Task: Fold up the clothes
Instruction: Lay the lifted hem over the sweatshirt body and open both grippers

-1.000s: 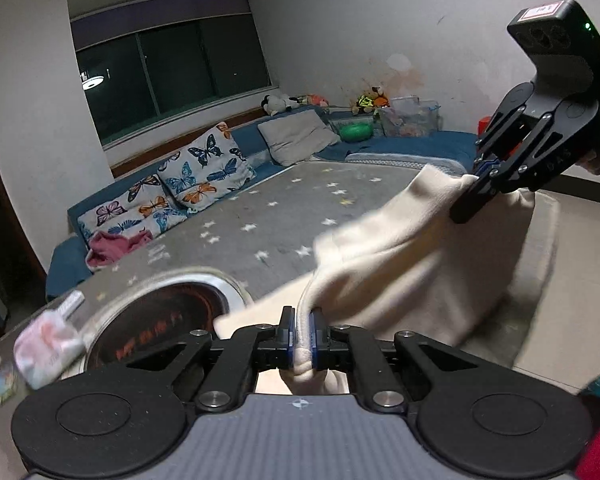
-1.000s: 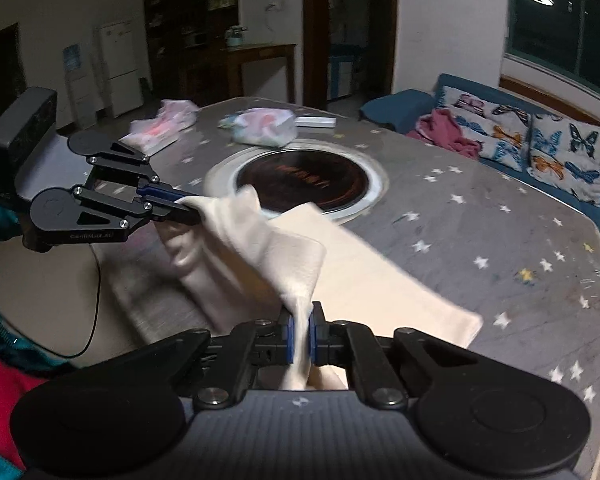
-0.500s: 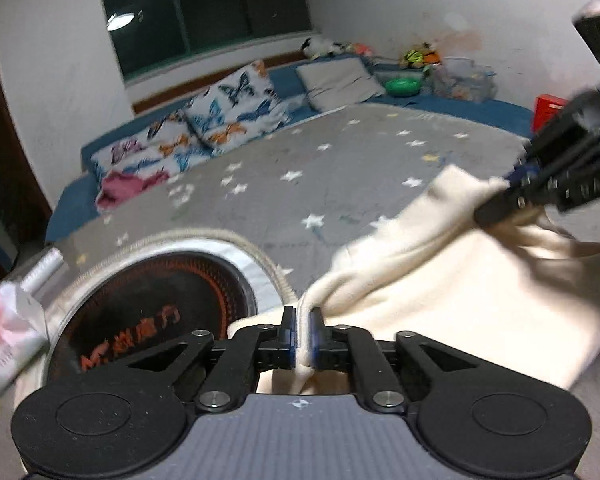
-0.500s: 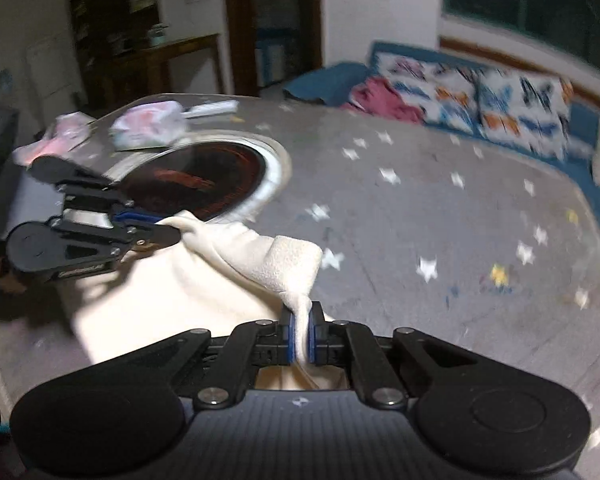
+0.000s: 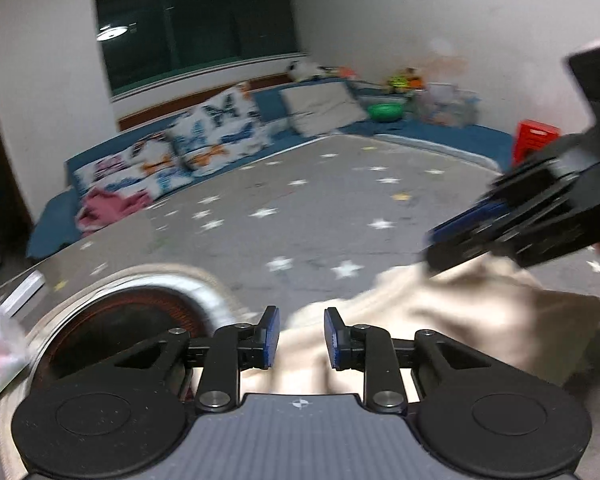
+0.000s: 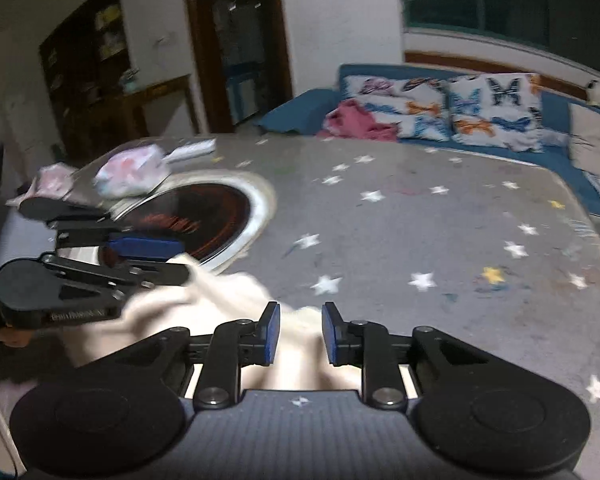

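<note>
A cream garment (image 5: 440, 312) lies bunched on the grey star-patterned table (image 5: 320, 208); it also shows in the right wrist view (image 6: 228, 296). My left gripper (image 5: 302, 338) is open, its blue pads apart just above the cloth's near edge. My right gripper (image 6: 298, 334) is open too, over the cloth's other near corner. Each gripper shows in the other's view, the right one (image 5: 460, 240) at the cloth's far right, the left one (image 6: 168, 260) at the left. Both views are motion-blurred.
A round dark hotplate with a pale rim (image 6: 204, 216) is set in the table beside the cloth. Tissue packs (image 6: 132, 172) lie past it near the table edge. A blue sofa with butterfly cushions (image 6: 452, 112) and a pink cloth (image 6: 352, 120) runs behind the table.
Both grippers carried the cloth forward and down onto the table, then opened and let go of it. The garment now lies slack beneath them.
</note>
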`<state>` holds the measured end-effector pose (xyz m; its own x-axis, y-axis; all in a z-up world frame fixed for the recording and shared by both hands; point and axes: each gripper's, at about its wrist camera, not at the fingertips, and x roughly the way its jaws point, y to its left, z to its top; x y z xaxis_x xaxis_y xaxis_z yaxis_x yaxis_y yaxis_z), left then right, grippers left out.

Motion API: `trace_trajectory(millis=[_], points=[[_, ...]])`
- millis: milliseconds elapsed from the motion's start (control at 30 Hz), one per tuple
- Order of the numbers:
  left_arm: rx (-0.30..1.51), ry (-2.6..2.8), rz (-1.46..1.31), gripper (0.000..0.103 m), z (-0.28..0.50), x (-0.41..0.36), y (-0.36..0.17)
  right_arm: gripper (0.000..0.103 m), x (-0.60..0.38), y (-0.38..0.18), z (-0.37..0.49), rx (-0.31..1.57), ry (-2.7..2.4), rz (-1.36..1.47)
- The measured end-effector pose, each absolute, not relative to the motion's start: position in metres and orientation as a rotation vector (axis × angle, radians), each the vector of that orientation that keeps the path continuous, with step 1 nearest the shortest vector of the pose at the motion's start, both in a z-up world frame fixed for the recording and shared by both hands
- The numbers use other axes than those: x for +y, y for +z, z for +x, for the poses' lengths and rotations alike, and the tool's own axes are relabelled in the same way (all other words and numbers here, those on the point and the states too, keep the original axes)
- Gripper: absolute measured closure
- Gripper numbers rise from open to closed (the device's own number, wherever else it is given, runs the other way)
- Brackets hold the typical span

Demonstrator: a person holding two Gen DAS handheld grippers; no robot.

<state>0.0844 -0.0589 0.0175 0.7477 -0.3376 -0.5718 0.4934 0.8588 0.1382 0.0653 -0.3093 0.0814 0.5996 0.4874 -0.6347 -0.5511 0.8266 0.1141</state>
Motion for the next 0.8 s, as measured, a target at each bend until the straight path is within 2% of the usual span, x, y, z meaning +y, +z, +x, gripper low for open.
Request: trace_trajectory(millis=[233, 400, 800], points=[[0.628, -0.477, 0.291, 0.076, 0.104, -0.077, -0.002, 0.087, -0.288, 0.058, 0.081, 0.772, 0.561, -0.105], [0.64, -0.456, 0.278, 0.074, 0.11, -0.078, -0.009, 0.088, -0.278, 0.051, 0.077, 0.751, 0.542, -0.186], [0.626, -0.437, 0.303, 0.074, 0.103, -0.081, -0.01, 0.089, -0.315, 0.063, 0.009, 0.731, 0.563, -0.189]])
